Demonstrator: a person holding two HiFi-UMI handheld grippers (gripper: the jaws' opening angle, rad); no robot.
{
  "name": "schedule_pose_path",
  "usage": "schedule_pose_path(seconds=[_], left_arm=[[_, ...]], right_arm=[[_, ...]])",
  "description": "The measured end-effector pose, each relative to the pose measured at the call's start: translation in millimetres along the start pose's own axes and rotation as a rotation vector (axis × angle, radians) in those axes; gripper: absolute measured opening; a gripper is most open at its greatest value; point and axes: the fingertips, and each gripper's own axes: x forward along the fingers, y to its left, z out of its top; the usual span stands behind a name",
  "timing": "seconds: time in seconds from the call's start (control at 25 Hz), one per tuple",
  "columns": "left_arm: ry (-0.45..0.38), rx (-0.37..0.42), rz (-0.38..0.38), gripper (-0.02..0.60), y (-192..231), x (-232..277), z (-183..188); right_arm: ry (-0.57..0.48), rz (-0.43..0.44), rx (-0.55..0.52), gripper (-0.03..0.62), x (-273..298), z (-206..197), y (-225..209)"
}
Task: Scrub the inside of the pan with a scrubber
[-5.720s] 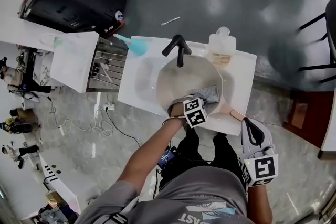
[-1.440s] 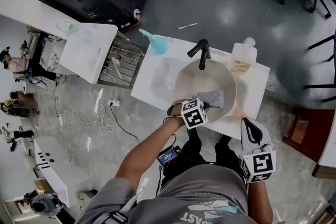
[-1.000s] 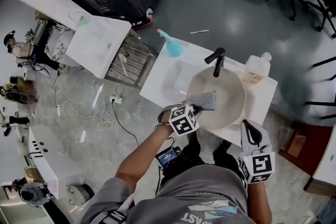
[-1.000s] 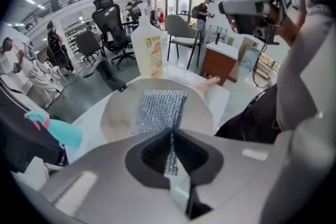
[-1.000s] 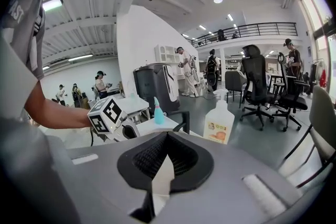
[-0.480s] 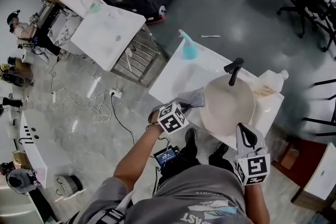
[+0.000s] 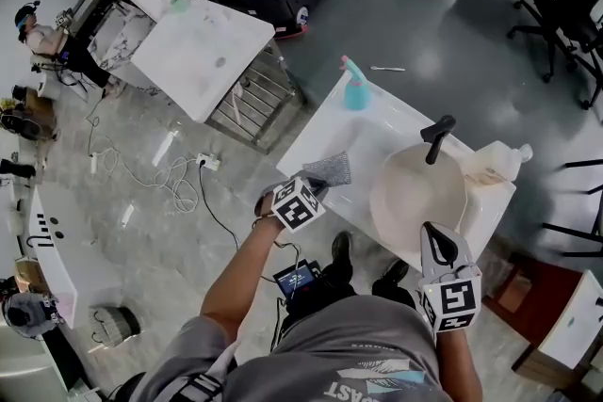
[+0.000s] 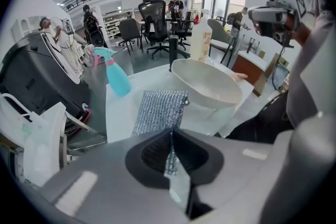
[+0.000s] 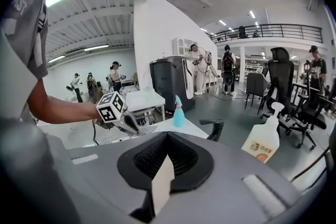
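A cream pan (image 7: 415, 198) sits on the white counter (image 7: 325, 132) in front of a black tap (image 7: 438, 135). My left gripper (image 7: 316, 186) is shut on a silver mesh scrubber (image 7: 330, 169), which hangs over the bare counter to the left of the pan and outside it. In the left gripper view the scrubber (image 8: 160, 110) sticks out past the closed jaws, with the pan (image 8: 207, 84) to its right. My right gripper (image 7: 435, 235) is at the pan's near rim. It is shut on the pan's tan handle (image 9: 160, 186), which shows between its jaws.
A teal spray bottle (image 7: 355, 94) stands at the counter's far left corner. A soap bottle (image 7: 495, 165) stands right of the tap. A white table (image 7: 203, 56) with a wire rack and a black machine lie to the left. Office chairs stand at the top right.
My left gripper has carried the scrubber out of the pan and leftward over the counter. The right gripper stays at the pan's near rim. The head view has swung.
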Motion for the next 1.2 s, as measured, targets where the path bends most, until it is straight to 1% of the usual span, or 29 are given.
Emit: schedule_pose_path(seconds=[0.36,0.76,1.0,1.2], left_arm=[[0.034,-0.050,0.015,0.015,36.0,7.4,-33.3],[0.093,-0.103,0.040,0.015,58.7,24.6,-73.9],[0.098,-0.118,0.055,0.017,67.8,31.8,-86.7],[0.106,-0.097,0.074,0.020,71.8,41.5,-95.4]], right_arm=[[0.031,0.023,-0.002,0.002,25.2,1.1,18.8],[0.061,0.043,-0.004,0.002,40.1,-4.6,33.9],[0.075,0.053,-0.009,0.002,44.9,-7.2,41.8],[0.095,0.059,-0.006,0.002,46.4,-12.7,47.4]])
